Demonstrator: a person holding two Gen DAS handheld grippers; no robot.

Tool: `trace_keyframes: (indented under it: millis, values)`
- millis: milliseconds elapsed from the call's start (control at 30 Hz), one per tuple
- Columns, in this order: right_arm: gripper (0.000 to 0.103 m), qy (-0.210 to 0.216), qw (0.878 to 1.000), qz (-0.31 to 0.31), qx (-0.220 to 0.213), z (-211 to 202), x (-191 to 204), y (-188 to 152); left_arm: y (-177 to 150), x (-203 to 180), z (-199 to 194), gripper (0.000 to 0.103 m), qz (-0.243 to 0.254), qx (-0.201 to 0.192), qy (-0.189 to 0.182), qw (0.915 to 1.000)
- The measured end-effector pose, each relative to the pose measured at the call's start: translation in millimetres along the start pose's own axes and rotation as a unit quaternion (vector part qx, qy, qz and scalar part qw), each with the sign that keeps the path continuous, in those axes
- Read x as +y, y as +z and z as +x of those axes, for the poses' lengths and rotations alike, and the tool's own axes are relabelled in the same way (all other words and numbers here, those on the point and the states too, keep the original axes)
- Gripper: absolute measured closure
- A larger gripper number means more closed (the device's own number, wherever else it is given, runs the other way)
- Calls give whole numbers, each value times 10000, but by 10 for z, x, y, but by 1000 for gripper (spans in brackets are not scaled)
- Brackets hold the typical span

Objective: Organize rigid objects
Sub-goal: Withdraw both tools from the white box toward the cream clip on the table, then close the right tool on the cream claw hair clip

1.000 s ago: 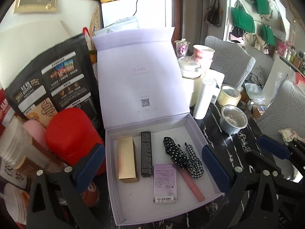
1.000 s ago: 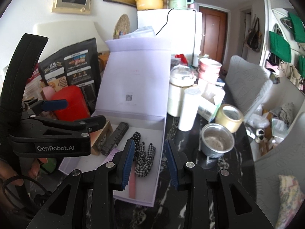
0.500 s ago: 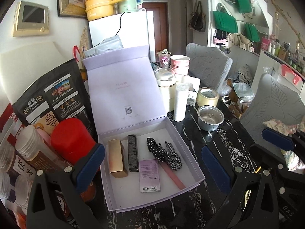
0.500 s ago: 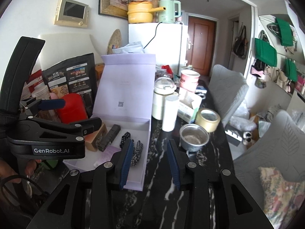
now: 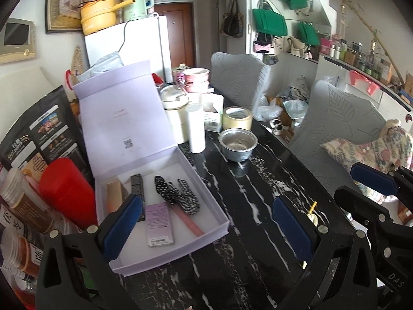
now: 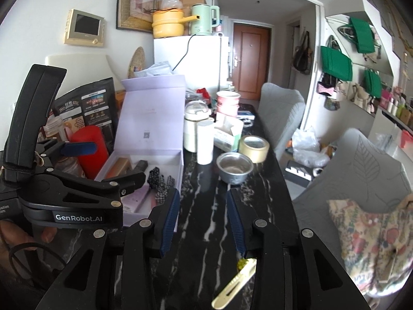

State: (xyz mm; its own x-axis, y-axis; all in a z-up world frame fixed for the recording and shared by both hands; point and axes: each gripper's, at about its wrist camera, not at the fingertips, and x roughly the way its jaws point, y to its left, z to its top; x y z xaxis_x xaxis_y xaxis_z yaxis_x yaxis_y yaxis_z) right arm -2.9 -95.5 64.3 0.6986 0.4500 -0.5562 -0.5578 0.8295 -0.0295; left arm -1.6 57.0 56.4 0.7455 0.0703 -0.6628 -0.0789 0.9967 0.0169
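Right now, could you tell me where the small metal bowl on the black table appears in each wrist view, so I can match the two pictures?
Left wrist view: the metal bowl sits right of centre, on the marble table beyond the open lilac box.
Right wrist view: the metal bowl sits near the centre, above and between the right gripper's fingers.
Shared landmark: the roll of tape just behind the bowl.

One box (image 5: 165, 170) — five items inside.
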Motion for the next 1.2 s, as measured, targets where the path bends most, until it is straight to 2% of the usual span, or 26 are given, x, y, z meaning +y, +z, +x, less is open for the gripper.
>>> trace_keyframes:
  millis: [233,400,467,733,800,900,1200]
  values:
    - [62,-212,9997,148,39,-179,-111,-231,-141,-272,31,0,354,56,-203,9992]
    - [62,-219,9991,294,203,-183,-187,-408,-273,-407,149,0,510,276,-400,9975]
    - [62,-111,9984,463,304,-157,-244,-499,-327,-438,200,0,526,378,-485,9967]
    - [61,-309,9942,797,646,-33,-382,-822,-571,-538,421,0,594,752,-705,9929]
    - [55,-298,9936,844,684,3,-406,-886,-626,-561,464,0,634,827,-758,9917]
    - [54,-249,9926,920,752,80,-410,-988,-691,-574,537,0,657,971,-871,9893]
    - [54,-335,9873,1149,1047,345,-466,-1255,-848,-521,703,0,576,1227,-930,9864]
